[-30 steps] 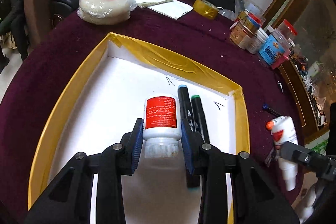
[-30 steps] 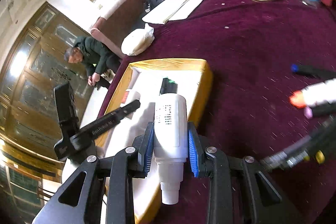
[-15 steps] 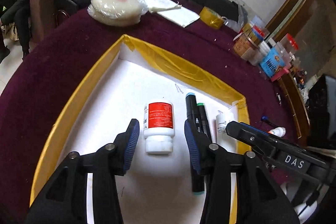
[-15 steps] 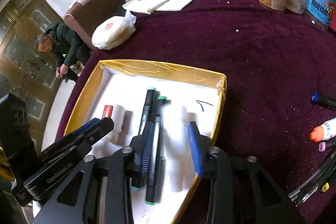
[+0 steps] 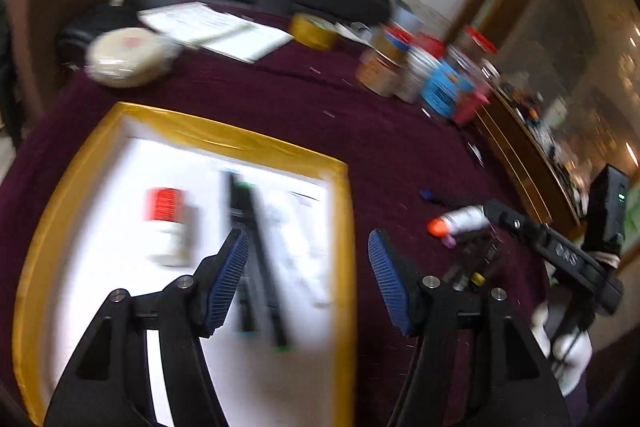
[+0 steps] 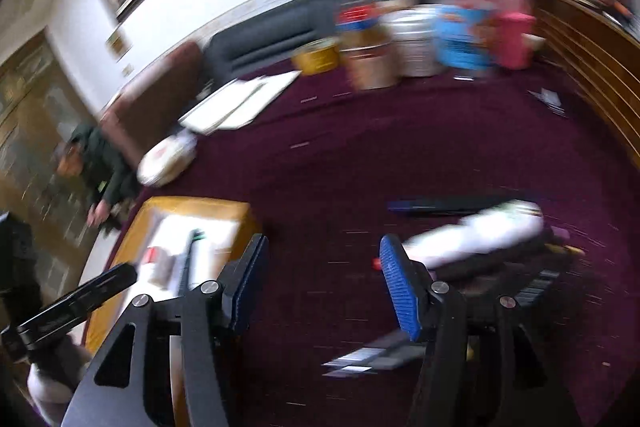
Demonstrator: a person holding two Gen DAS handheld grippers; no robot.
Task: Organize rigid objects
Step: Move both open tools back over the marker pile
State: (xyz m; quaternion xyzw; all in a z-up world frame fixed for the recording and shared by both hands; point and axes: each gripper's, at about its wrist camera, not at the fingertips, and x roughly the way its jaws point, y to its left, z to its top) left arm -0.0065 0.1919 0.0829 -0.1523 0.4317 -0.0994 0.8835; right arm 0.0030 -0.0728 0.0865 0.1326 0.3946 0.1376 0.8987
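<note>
Both views are taken from fisheye cameras mounted on the hand-held tongs, each directed forward and obliquely downward along its own pair of fingers, which fill the lower part of the frame. The left wrist view is held close above the yellow-rimmed tray (image 5: 348,227), near its right rim, and is faced toward the far edge of the worktop (image 5: 280,95), where the jars (image 5: 420,75) are ranged. The right wrist view is held over the bare cloth to the right of that tray (image 6: 132,251), faced toward the same far edge. Tray, jars (image 6: 420,43), tape roll (image 5: 314,31) (image 6: 316,57) and papers are shared by both, and each tool is caught at the other's margin. Both views are smeared by motion blur.
</note>
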